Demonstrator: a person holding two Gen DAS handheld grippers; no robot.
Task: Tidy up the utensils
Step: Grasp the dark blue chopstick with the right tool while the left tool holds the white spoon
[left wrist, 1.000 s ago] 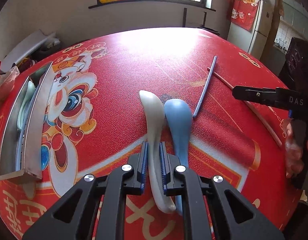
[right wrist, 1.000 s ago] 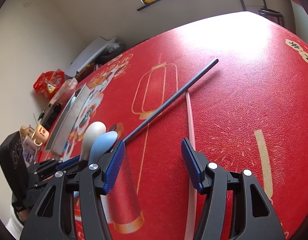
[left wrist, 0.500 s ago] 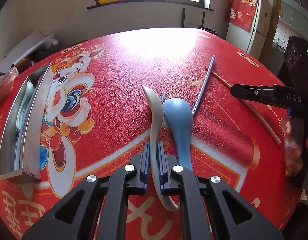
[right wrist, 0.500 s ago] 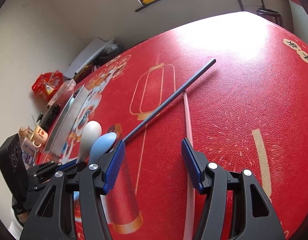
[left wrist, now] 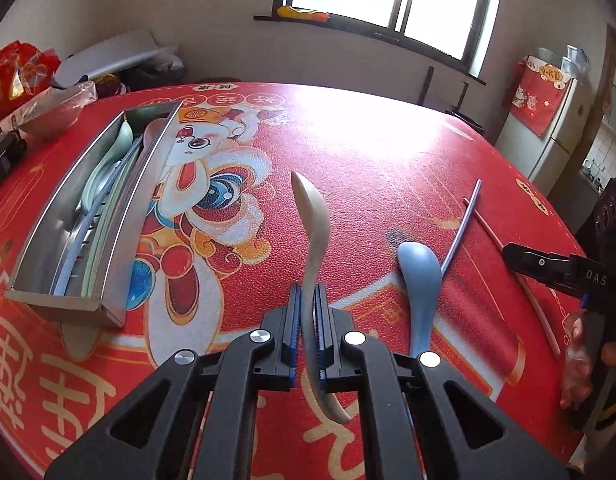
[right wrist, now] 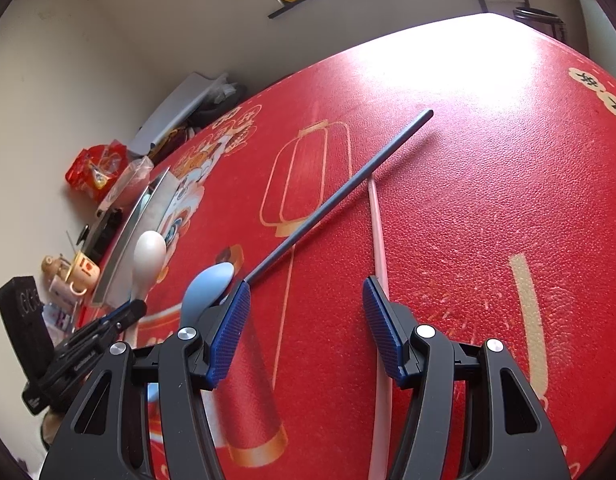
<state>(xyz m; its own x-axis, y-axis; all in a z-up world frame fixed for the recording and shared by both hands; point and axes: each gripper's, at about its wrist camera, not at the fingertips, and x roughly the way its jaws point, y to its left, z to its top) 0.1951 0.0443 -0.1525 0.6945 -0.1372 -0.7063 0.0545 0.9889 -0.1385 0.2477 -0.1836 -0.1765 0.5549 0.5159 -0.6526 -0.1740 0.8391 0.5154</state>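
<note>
The white spoon (left wrist: 312, 216), clamped by the left gripper (left wrist: 307, 332), has been lifted off the tablecloth (left wrist: 388, 152) and swung toward the steel tray (left wrist: 40, 240) at 10 o'clock; the right gripper (right wrist: 306, 320) is held apart.

White spoon (left wrist: 313, 216) lifted off the table, left claw (left wrist: 307, 330) swung trayward (still clamped).

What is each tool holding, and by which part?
Left tool grips the white spoon by its handle, mid-length. Right tool is open, holding nothing.

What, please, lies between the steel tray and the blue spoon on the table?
In the left wrist view, the white spoon held by the left gripper lies between the long steel tray and blue plastic spoon.
</note>
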